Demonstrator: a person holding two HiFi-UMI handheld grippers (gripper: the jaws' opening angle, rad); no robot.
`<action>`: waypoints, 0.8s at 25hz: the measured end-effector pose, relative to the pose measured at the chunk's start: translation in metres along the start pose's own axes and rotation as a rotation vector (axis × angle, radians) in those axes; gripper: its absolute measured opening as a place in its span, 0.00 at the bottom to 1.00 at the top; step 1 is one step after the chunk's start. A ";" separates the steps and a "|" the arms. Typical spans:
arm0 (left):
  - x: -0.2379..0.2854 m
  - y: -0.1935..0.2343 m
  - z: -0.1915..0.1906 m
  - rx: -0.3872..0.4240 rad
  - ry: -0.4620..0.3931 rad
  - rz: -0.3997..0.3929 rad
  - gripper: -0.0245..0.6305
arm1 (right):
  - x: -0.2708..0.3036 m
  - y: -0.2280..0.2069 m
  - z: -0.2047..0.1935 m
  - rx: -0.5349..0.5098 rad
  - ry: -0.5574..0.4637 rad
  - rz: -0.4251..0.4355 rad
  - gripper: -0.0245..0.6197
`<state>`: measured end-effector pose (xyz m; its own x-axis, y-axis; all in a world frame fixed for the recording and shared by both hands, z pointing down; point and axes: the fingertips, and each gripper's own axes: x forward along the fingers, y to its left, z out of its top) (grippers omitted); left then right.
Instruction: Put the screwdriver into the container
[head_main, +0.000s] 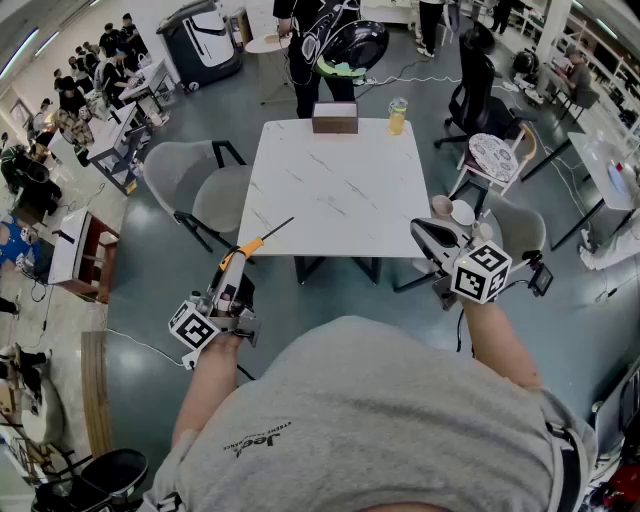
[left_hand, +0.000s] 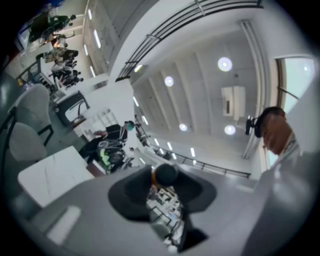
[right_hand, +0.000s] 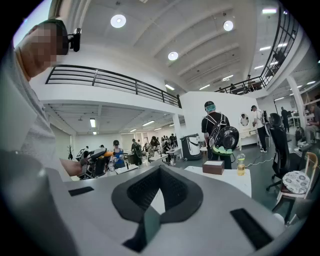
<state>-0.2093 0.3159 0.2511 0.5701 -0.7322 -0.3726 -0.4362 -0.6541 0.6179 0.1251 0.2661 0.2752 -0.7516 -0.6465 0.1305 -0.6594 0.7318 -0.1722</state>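
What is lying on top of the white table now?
On the table, at the far edge, stand a brown box and a jar of yellowish liquid. The box's inside cannot be seen. The left gripper holds the screwdriver off the table.

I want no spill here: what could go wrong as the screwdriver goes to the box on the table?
1. The bottle of yellow liquid stands close beside the box; the screwdriver has a long shaft that could tip it.
2. The box sits at the table far edge; a nudge might push it off.
3. The left claw grips only the handle, so the tool may pivot.
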 end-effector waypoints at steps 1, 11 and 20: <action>0.001 -0.001 0.000 -0.002 0.001 0.001 0.23 | 0.000 0.000 0.000 0.000 0.001 0.002 0.05; 0.017 -0.009 -0.010 0.000 0.008 0.006 0.23 | -0.011 -0.013 0.003 0.006 -0.005 0.018 0.05; 0.038 -0.019 -0.028 0.000 -0.003 0.009 0.23 | -0.030 -0.036 0.007 0.064 -0.042 0.038 0.05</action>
<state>-0.1595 0.3063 0.2448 0.5639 -0.7389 -0.3688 -0.4417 -0.6472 0.6213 0.1720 0.2578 0.2709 -0.7737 -0.6282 0.0820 -0.6273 0.7414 -0.2383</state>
